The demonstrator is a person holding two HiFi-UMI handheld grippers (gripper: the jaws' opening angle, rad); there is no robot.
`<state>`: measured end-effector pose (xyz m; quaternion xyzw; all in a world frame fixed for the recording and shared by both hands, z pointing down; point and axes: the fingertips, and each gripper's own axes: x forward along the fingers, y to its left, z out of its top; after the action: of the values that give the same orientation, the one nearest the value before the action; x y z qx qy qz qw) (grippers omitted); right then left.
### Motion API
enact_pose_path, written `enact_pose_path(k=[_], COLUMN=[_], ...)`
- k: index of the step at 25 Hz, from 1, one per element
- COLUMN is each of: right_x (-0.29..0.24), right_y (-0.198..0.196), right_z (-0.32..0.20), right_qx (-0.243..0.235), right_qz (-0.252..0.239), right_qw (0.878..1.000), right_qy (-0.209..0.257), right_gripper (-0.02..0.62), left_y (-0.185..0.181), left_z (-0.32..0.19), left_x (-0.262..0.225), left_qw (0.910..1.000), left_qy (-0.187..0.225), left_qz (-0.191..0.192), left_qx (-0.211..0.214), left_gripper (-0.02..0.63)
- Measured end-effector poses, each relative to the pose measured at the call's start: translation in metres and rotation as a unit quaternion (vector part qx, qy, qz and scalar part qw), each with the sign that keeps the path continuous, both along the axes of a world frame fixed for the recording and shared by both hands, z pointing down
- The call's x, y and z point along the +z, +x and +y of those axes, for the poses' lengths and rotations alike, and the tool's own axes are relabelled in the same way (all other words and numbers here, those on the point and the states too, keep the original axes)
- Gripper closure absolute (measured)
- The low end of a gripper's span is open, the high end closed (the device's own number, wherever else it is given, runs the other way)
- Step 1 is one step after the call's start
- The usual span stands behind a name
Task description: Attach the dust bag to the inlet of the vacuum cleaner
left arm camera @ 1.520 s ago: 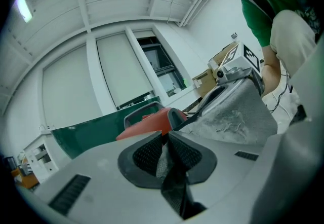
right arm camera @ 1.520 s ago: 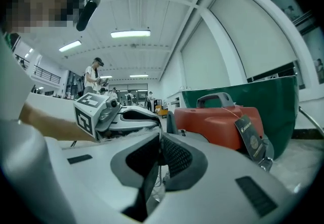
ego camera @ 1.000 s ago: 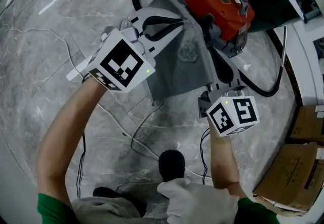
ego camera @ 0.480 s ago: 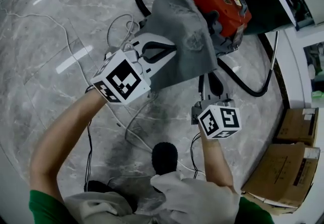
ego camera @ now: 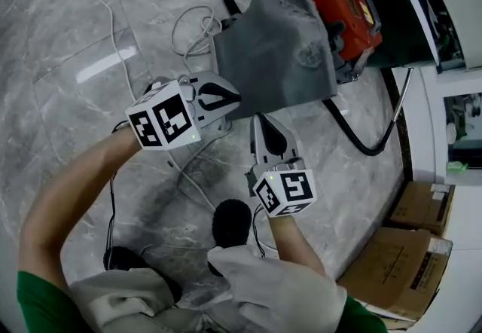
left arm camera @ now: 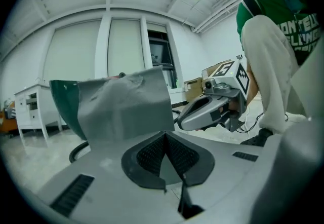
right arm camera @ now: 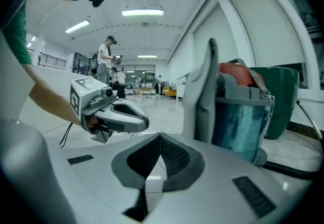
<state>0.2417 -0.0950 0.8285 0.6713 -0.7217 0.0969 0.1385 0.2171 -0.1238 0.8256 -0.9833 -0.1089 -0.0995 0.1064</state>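
Note:
The grey cloth dust bag (ego camera: 275, 53) hangs spread against the side of the orange-topped vacuum cleaner (ego camera: 343, 4). My left gripper (ego camera: 230, 96) is shut with nothing in it, its tip just short of the bag's lower edge. My right gripper (ego camera: 260, 120) is also shut and empty, a little below the bag. In the left gripper view the bag (left arm camera: 121, 109) stands beyond the closed jaws (left arm camera: 164, 136). The right gripper view shows the bag (right arm camera: 200, 96) edge-on against the vacuum's tank (right arm camera: 243, 111). How the bag joins the inlet is hidden.
A black hose (ego camera: 361, 139) loops on the marble floor right of the vacuum. White cables (ego camera: 192, 34) lie coiled left of the bag. A dark green bin (right arm camera: 283, 101) stands behind the vacuum. Cardboard boxes (ego camera: 399, 264) sit at the lower right. People (right arm camera: 109, 61) stand far off.
Both grippers have drawn back toward me, away from the bag and the vacuum. The bag stays hanging on the vacuum.

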Motion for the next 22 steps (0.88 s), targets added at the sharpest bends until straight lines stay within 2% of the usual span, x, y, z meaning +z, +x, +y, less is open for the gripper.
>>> enact_pose_path(k=[5,9,17,22], right_x=[0.01,0.017,0.046,0.071], right_y=[-0.043,-0.066,-0.095,-0.107], right_z=[-0.023,-0.042,-0.076,-0.1], right_qx=[-0.05,-0.079,-0.115,-0.134], right_qz=[-0.002,-0.01,-0.024,-0.031], right_qw=[0.999,0.997,0.993,0.99], right_qy=[-0.005,-0.006,-0.013,-0.025], right_gripper=[0.586,0.586,0.586,0.588], left_y=[-0.04,-0.068,-0.102,-0.111], left_z=[-0.01,-0.019,-0.043,-0.064], left_x=[0.023,0.034,0.06,0.083], left_qw=[0.9984,0.9962,0.9909,0.9863], left_qy=[-0.04,-0.048,-0.072,-0.09], left_qz=[-0.019,-0.026,-0.037,-0.038], left_qx=[-0.036,-0.068,-0.108,-0.133], left_gripper=[0.603,0.603,0.603,0.603])
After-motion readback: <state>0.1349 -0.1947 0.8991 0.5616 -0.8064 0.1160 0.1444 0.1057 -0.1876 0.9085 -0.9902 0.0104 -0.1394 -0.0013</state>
